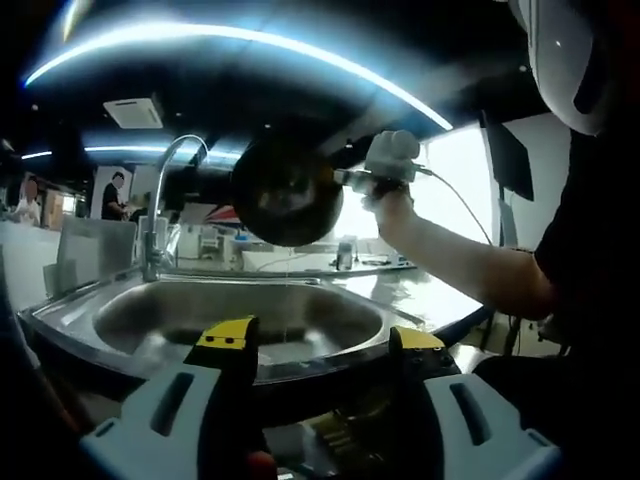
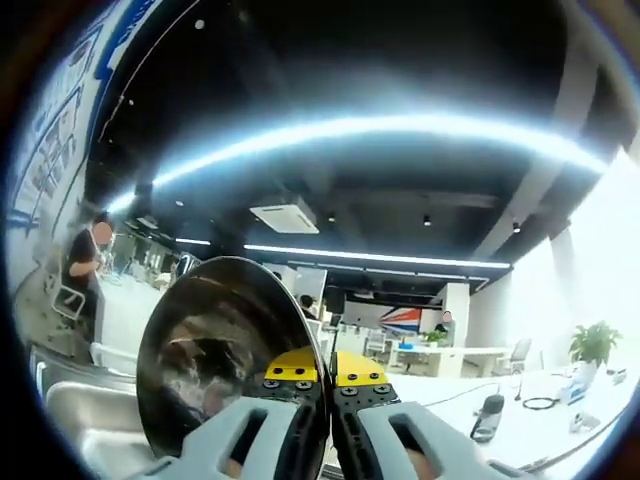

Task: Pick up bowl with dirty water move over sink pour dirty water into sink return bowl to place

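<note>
The right gripper (image 2: 328,385) pinches the rim of the bowl (image 1: 287,193), tipped on its side above the sink (image 1: 240,318) so water drains. The left gripper (image 1: 320,340) waits before the sink, jaws apart, holding nothing.

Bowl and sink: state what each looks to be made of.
Bowl: apparently polished metal, likely stainless steel; its inside mirrors the room. Sink: brushed metal, probably stainless steel too; a dull grey sheen with soft reflections along the basin and rim.
</note>
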